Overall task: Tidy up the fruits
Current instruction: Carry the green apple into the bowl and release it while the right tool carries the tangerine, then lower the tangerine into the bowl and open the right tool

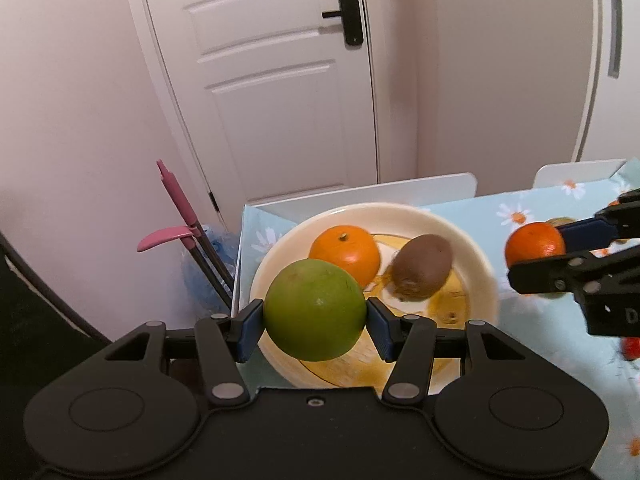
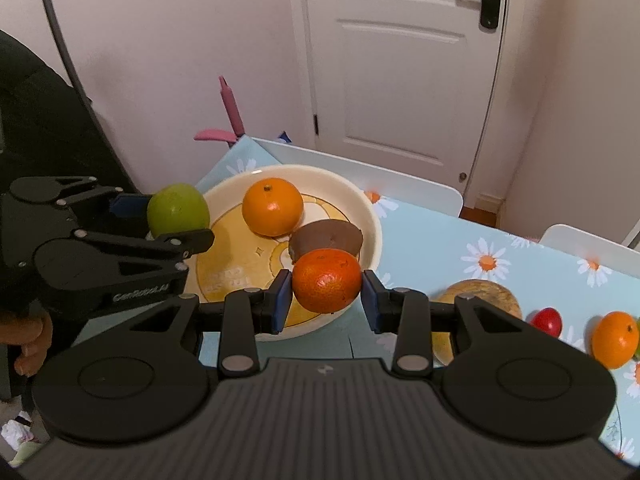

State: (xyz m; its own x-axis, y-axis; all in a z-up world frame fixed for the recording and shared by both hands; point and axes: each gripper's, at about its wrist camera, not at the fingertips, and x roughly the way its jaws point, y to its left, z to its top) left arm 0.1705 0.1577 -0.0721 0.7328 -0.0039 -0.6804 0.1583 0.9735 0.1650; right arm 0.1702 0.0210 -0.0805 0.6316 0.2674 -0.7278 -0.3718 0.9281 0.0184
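A cream plate (image 1: 472, 248) (image 2: 370, 216) on the daisy tablecloth holds an orange (image 1: 345, 254) (image 2: 273, 206) and a brown kiwi (image 1: 422, 270) (image 2: 326, 237). My left gripper (image 1: 315, 320) (image 2: 176, 216) is shut on a green apple (image 1: 315, 310) (image 2: 178, 210) above the plate's left rim. My right gripper (image 2: 326, 298) (image 1: 538, 246) is shut on a dark orange tangerine (image 2: 326, 280) (image 1: 534, 243) above the plate's right front rim.
On the table (image 2: 460, 236) to the right lie a tan round fruit (image 2: 486, 294), a small red fruit (image 2: 547, 320) and another orange (image 2: 614, 338). White chair backs (image 2: 400, 184) stand behind the table. A pink-handled broom (image 1: 176, 200) leans at the left.
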